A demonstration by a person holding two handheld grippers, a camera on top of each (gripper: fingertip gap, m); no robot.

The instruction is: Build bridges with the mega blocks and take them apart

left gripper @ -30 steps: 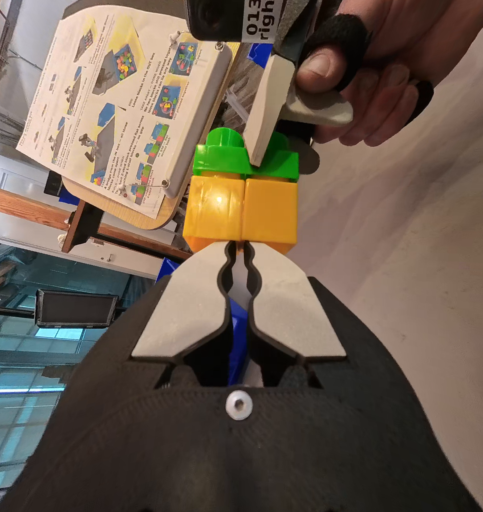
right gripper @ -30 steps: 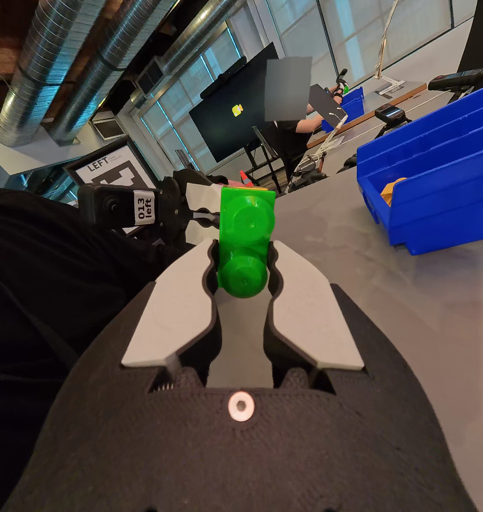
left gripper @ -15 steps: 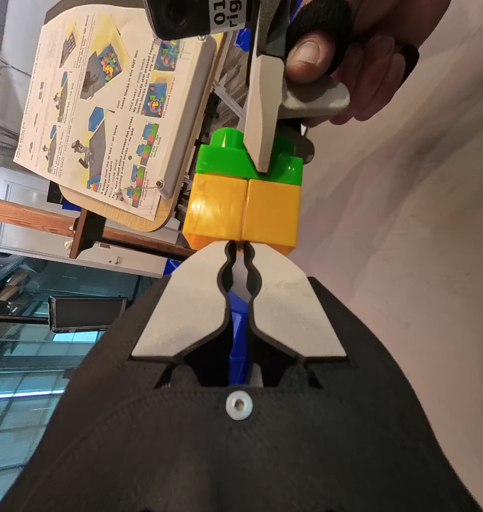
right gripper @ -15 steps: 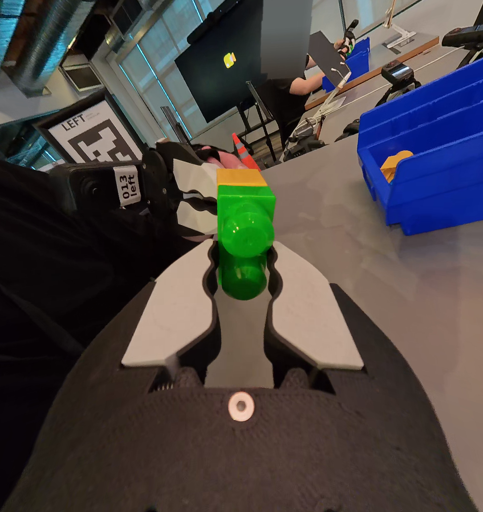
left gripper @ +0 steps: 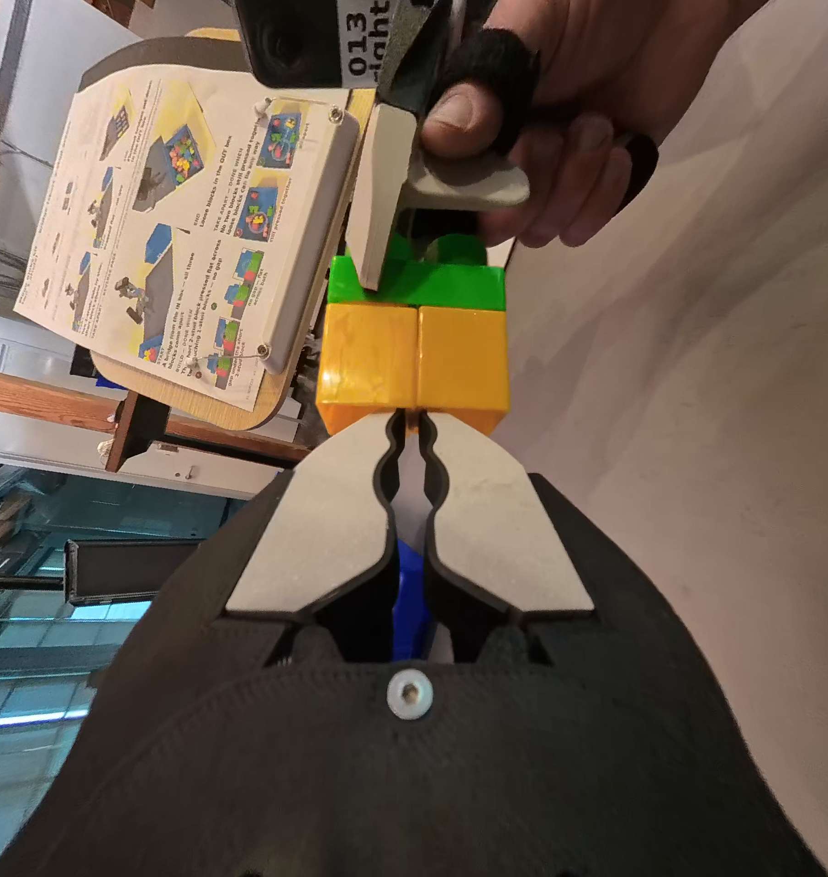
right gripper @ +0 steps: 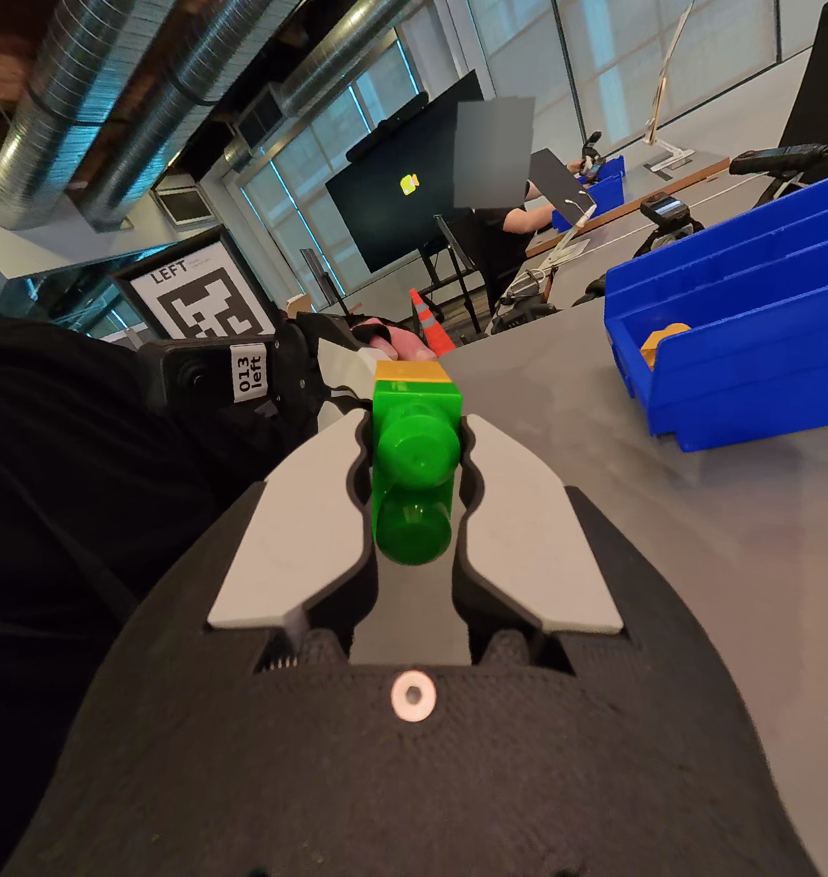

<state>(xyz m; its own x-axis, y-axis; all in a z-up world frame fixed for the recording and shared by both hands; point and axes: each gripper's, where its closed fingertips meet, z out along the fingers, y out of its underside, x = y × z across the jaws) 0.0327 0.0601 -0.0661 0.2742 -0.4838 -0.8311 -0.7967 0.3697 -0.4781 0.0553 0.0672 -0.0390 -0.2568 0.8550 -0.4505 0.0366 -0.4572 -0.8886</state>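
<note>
The green block (right gripper: 416,455) is clamped in the right claw (right gripper: 414,455); the yellow blocks (left gripper: 414,360), held above the counter (right gripper: 592,474), are pinched at their seam by the nearly shut left claw (left gripper: 413,422). A straight pull is advised.

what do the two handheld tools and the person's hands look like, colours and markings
Both tools, left and right, have textured black printed bodies, light grey fingers with wavy black pads, and a silver screw. Each carries a black camera with a white label. The hand wears black finger loops; the sleeve is black.
</note>
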